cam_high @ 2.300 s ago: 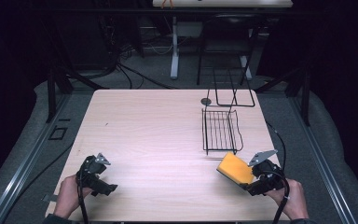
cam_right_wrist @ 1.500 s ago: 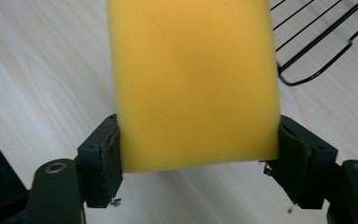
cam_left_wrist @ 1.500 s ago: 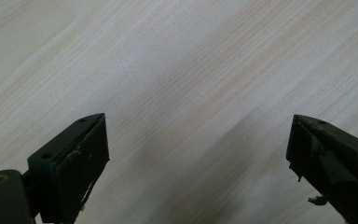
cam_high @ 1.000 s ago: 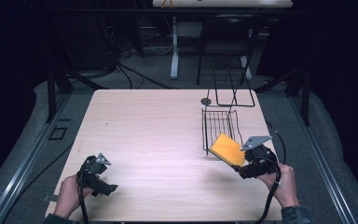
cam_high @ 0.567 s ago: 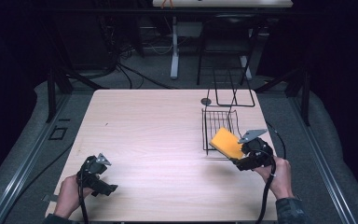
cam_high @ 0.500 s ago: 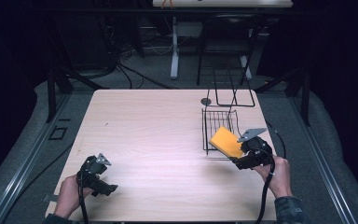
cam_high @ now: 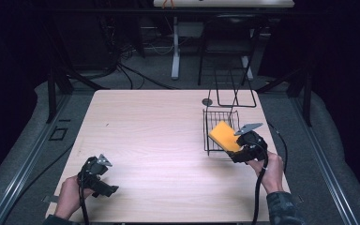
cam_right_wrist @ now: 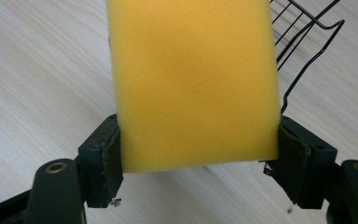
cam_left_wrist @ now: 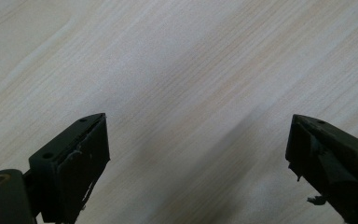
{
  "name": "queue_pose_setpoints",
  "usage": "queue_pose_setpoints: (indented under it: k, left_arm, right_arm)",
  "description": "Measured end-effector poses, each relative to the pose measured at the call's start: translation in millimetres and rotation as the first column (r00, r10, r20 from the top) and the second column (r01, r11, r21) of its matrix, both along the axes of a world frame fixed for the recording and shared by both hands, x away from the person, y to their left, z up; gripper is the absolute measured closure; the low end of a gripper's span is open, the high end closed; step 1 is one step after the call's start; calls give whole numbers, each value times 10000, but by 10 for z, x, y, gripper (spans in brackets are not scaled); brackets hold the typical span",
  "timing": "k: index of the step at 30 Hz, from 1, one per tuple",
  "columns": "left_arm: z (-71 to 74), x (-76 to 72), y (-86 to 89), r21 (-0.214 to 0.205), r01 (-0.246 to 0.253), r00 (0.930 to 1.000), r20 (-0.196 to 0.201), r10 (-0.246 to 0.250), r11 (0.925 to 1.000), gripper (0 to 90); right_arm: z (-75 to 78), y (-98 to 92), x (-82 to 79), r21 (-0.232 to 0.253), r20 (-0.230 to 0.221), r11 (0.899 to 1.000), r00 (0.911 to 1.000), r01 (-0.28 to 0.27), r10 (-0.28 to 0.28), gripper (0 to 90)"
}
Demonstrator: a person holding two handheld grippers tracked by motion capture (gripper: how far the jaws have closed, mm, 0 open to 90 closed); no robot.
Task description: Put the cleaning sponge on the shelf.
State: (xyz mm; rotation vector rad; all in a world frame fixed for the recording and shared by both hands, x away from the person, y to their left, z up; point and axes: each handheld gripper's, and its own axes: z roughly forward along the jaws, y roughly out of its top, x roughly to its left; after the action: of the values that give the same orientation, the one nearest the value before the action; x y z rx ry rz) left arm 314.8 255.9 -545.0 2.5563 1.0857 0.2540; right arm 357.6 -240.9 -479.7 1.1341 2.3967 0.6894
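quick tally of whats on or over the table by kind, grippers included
grippers: 2, left gripper and right gripper
yellow sponge: 1
black wire basket: 1
small dark round disc: 1
black wire frame: 1
total: 6

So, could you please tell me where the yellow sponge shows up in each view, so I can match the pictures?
High view: the sponge sits right of centre, held in the right claw over the near end of the wire basket.
Left gripper view: bare table between the open jaws of the left claw.
Right gripper view: it takes up the centre and top, clamped between the jaws.
Shared landmark: the wire basket, top right in the right gripper view.
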Motion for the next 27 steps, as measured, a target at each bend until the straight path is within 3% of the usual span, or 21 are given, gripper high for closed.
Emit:
queue_pose_setpoints:
  k: [17, 27]
  left_arm:
    - [-5, 0, -14, 44, 35, 10000, 23, -35, 10000, 63]
    - [-3, 0, -17, 58, 38, 10000, 28, -38, 10000, 65]
  right_arm:
    - [-109, 97, 205, -114, -174, 9981, 9980, 608, -610, 263]
    - [-149, 102, 305, 303, -335, 9940, 9940, 1052, -1041, 261]
